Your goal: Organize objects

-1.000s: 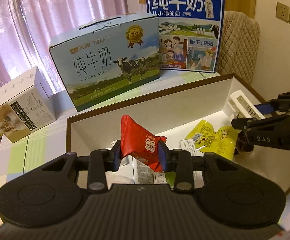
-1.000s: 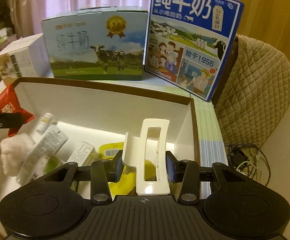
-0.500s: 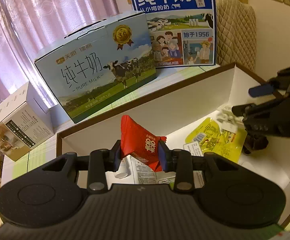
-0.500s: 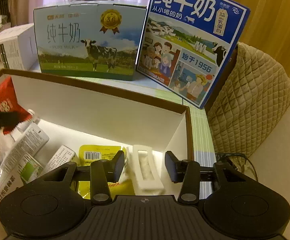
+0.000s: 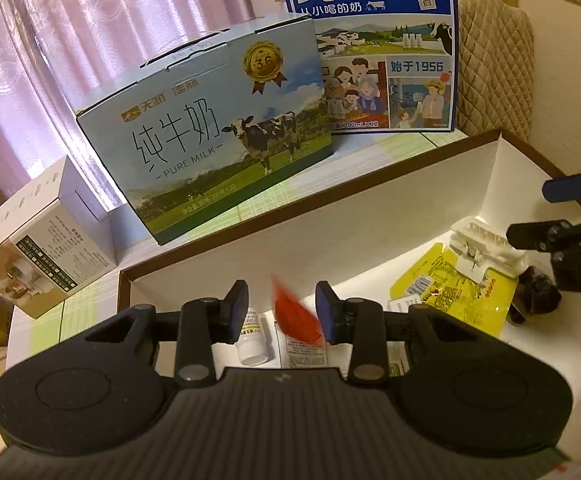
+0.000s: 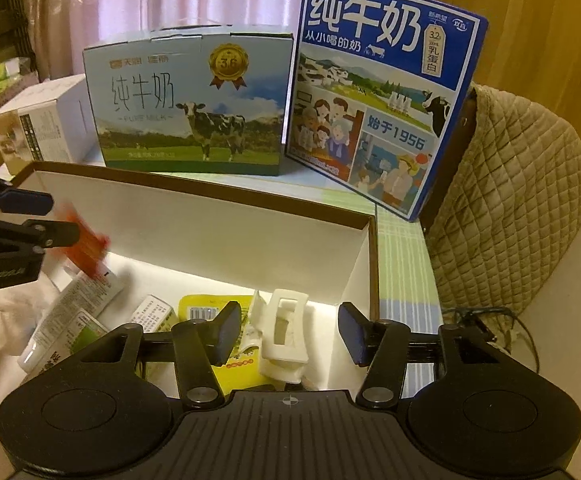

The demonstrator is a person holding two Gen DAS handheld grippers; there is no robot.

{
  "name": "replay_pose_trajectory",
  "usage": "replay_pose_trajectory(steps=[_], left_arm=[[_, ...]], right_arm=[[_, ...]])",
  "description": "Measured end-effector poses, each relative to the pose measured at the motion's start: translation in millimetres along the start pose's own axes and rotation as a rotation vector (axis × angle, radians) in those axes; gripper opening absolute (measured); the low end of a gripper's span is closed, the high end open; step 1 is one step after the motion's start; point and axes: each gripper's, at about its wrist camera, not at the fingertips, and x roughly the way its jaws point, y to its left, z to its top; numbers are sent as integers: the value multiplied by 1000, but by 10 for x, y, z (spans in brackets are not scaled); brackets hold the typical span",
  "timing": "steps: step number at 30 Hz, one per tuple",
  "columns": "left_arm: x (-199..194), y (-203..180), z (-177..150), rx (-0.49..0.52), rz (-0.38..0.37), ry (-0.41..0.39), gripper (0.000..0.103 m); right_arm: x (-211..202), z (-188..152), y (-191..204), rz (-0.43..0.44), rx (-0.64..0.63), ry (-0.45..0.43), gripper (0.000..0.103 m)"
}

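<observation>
Both grippers hang over the white box, jaws spread, nothing pinched. Left gripper: red packet sits blurred between its fingers, touching neither as far as I can tell; reads as in free fall toward the box's left end. From the right wrist view the same packet is a smear just beside the left fingers, above a tube. Right gripper: white hair clip lies on the box floor by the right wall, partly over a yellow pouch. Also in the box: small bottle, small carton, white cloth at the left end, a dark object near the right end, kind unclear. Judgement: clip placed, packet nearly so; no loose items visible outside the box, so task looks close to finished. Two milk cartons stand on the tabletop behind the box's rear wall, apparently backdrop.
</observation>
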Motion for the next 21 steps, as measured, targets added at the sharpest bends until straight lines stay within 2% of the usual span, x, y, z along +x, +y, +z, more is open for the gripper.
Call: replay_pose_trajectory(steps=[4,6,10,11,13,15,21], left_arm=[[-3,-3,21,-14,-9,-4,33],[-10,3,14,-20,-9,2,41],[-47,37,-22,-22,1,9,49],[-62,56,-30,-26,0,13,53],[-106,102,-47,-32,-3,14,53],[-167,152,-61,-36,-2,14,61],[-487,336,-127,-66,-13,-28,71]], right_arm=[[-41,-16,-4,3,-8,-4,54],[-78,-36,-17,16,3,-13,56],[-132,-86,-53,34,27,-18,59],[-149,-101,-53,40,24,-17,59],[-195,-129,-47,45,9,-18,60],[-264,-161,-35,52,-10,-22,60],[-531,-274,-16,79,-18,-62,61]])
